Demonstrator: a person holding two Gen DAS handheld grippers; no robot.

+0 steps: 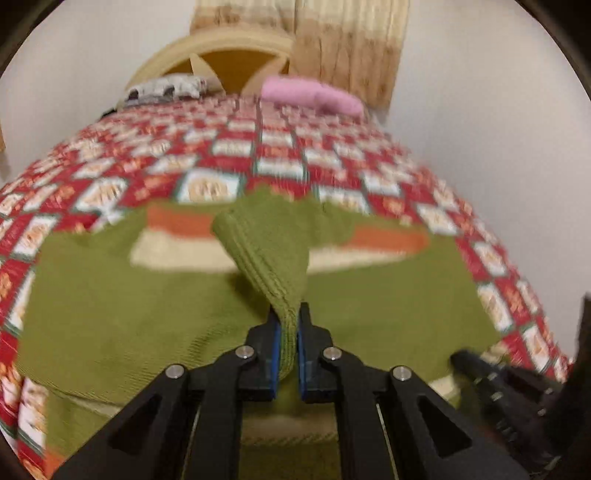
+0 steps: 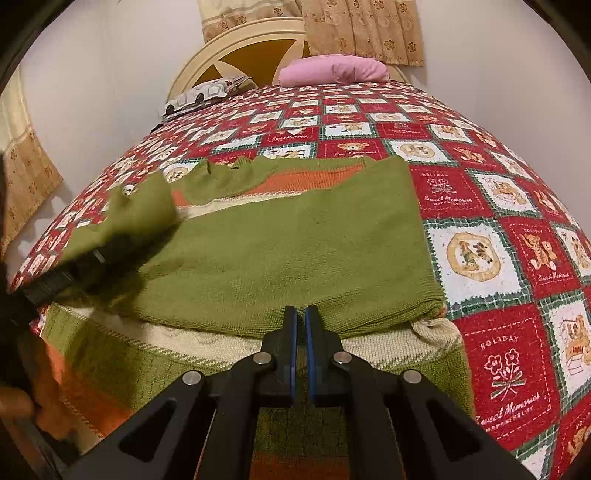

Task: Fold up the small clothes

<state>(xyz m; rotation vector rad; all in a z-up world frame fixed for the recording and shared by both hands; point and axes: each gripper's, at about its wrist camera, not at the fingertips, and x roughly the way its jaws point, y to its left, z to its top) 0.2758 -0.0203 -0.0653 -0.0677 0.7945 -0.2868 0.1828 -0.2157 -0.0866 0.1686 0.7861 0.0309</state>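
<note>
A green knit sweater [image 1: 129, 302] with orange and cream stripes lies spread on the bed. My left gripper [image 1: 290, 314] is shut on its ribbed green sleeve [image 1: 266, 251], which rises off the body in a twisted fold; this view is motion-blurred. From the right wrist, the left gripper [image 2: 88, 258] shows as a dark blur at the left, with the sleeve [image 2: 144, 210] draped over it. My right gripper [image 2: 301, 312] is shut at the near folded edge of the sweater [image 2: 295, 251], with no cloth seen between its pads. It also shows at the left wrist view's lower right [image 1: 465, 362].
A red patchwork quilt [image 2: 498, 258] covers the bed. At the head lie a pink pillow [image 2: 332, 72] and a patterned pillow [image 2: 207, 92], against a cream headboard [image 2: 192, 62] and beige curtains [image 2: 369, 29]. A hand [image 2: 14, 402] shows at the lower left edge.
</note>
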